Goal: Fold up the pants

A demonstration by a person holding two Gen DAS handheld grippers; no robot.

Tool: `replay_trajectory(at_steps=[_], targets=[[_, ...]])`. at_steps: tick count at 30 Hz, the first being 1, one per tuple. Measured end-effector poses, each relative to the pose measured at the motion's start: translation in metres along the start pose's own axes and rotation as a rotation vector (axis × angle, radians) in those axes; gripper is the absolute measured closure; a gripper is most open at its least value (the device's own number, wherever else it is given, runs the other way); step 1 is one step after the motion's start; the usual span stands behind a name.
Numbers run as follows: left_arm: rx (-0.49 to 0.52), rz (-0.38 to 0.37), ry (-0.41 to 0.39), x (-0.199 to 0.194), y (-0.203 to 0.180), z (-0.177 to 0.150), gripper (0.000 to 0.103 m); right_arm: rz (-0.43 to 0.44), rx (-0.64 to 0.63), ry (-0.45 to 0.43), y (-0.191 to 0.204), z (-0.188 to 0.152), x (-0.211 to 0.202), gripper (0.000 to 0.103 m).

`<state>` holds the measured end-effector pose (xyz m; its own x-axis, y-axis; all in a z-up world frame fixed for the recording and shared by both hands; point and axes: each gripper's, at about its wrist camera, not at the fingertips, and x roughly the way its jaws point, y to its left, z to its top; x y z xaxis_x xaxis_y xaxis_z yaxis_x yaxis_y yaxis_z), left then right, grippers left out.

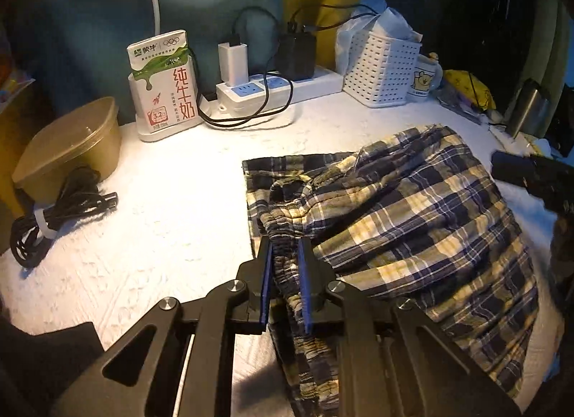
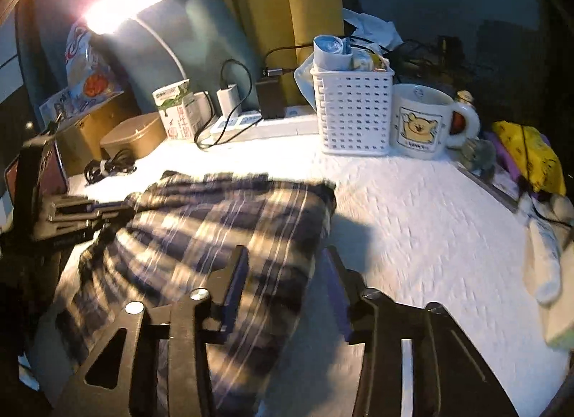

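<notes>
a white textured cloth-covered table [image 1: 172,209] carries blue-and-yellow plaid pants [image 1: 412,209], spread at its middle. along the back edge stand a tan lidded plastic bowl [image 1: 71,144], a bundled black cable [image 1: 53,216], a white power strip [image 1: 272,88], a white perforated plastic basket [image 2: 353,112] and a white bear-print mug [image 2: 423,122].

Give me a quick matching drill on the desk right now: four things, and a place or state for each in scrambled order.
Things:
1. left tongs
2. right tongs
3. milk carton
4. bear mug

Places or states:
A. right next to the white basket
B. shut on the waistband of the plaid pants
C. upright beside the power strip
D. open, astride the edge of the pants

Pairs: 1-B, 2-D, 3-C, 4-A
</notes>
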<state>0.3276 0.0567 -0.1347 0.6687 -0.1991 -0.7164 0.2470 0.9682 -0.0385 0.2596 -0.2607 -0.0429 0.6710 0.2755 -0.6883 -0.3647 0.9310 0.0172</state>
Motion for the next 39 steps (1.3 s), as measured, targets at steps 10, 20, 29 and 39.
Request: replay_trajectory(at_steps=[10, 20, 29, 39], targets=[[0.013, -0.057, -0.044, -0.021, 0.005, 0.018, 0.073, -0.014, 0.040, 0.047, -0.023, 0.039, 0.048, 0.071], [-0.004, -0.036, 0.012, 0.016, 0.009, 0.031, 0.058, 0.005, 0.062, 0.122, -0.032, 0.031, 0.078, 0.069], [-0.012, 0.028, 0.021, 0.032, 0.016, 0.032, 0.058, -0.021, 0.027, 0.118, -0.029, 0.035, 0.091, 0.069], [-0.081, 0.040, -0.093, -0.018, 0.031, 0.049, 0.058, -0.079, 0.010, 0.073, -0.016, 0.046, 0.063, 0.066]])
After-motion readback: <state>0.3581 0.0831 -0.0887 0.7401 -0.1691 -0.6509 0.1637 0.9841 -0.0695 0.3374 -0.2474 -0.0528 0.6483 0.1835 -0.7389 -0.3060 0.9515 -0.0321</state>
